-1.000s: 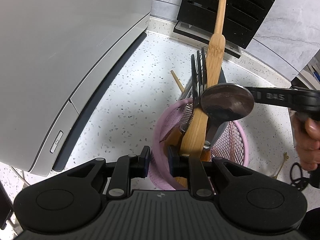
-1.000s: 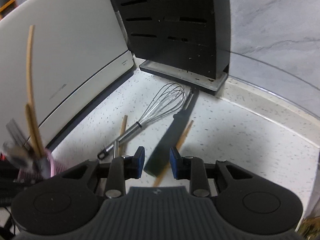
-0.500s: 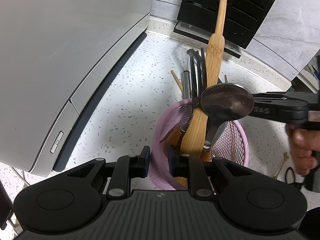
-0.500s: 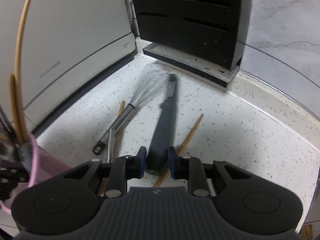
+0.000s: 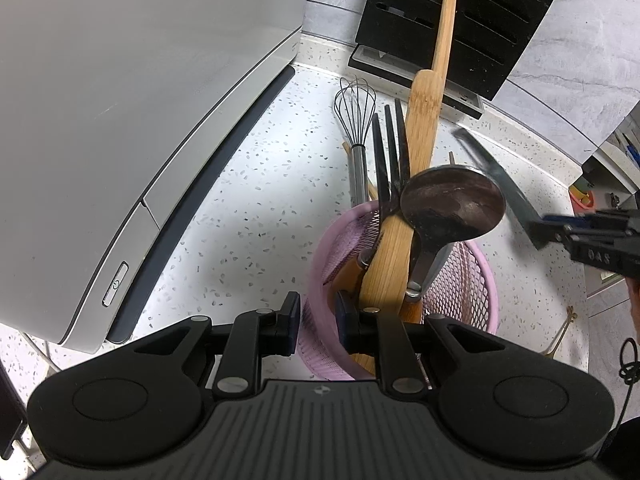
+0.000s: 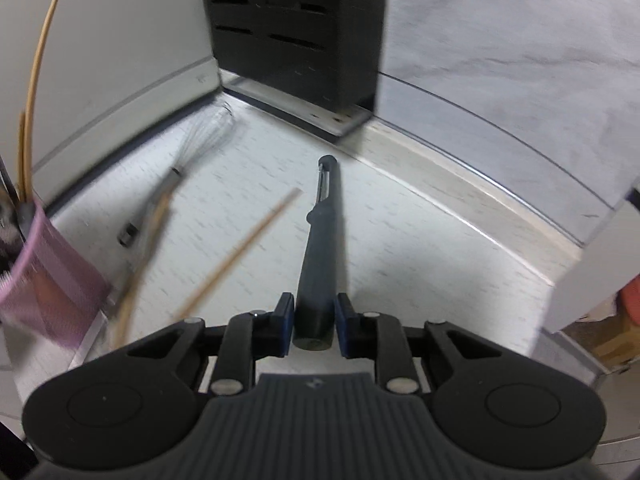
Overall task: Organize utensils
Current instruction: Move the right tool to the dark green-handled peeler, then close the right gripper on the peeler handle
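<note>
A pink mesh utensil basket [image 5: 472,280] is seen on a white speckled stone countertop [image 5: 256,216]. Pale bamboo is shown by the long wooden spatula [image 5: 424,112], dark grey by the slim plastic-handled peeler [image 6: 324,240].

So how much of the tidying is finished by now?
Partly. A fork, spoon and bamboo spatula already stand in the pink basket, whose rim the left gripper holds. The right gripper has its jaws shut on a dark peeler. A whisk and chopsticks still lie on the counter.
</note>
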A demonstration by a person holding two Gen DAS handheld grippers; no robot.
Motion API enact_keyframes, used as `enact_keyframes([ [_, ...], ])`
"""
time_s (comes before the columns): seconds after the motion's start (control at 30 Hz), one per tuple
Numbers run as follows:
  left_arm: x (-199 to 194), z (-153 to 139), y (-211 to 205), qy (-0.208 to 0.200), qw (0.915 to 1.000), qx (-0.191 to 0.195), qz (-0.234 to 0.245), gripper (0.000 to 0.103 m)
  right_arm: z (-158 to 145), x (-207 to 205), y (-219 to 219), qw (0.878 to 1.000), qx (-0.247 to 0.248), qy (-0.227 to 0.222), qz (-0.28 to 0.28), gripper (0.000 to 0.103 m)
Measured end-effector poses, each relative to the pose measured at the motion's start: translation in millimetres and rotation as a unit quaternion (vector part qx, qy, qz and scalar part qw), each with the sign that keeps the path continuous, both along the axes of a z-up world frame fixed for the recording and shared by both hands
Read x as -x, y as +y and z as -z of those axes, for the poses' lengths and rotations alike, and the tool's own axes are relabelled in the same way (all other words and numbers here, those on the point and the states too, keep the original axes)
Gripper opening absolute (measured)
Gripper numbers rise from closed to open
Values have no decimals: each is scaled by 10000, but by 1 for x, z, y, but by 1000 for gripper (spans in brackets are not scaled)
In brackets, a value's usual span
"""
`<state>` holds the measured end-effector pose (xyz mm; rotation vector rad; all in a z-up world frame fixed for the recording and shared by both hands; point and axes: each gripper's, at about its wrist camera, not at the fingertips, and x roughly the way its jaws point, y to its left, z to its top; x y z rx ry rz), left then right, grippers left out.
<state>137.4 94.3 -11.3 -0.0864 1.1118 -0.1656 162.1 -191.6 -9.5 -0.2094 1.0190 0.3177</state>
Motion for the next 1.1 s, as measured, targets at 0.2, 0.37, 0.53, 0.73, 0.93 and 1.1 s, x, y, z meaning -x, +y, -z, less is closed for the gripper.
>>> enact_keyframes([
  [0.2, 0, 0, 0, 0, 10000, 3, 1, 20, 5, 13, -23, 9986, 268, 374, -279, 20],
  [0.37, 0, 0, 0, 12, 10000, -19, 2, 20, -3, 17, -32, 9966, 307, 567, -509, 21],
  [0.53, -1, 0, -1, 20, 10000, -12, 26, 20, -17, -3, -36, 9979, 138, 518, -360, 34],
  [0.73, 0, 0, -1, 20, 10000, -15, 27, 20, -4, -48, -13, 9966, 258, 726, -277, 34],
  [0.93, -1, 1, 0, 20, 10000, -18, 31, 20, 7, -86, 10, 9952, 424, 851, -247, 35],
  [1.1, -1, 1, -1, 34, 10000, -26, 21, 20, 15, -104, 20, 9922, 700, 997, -247, 35],
])
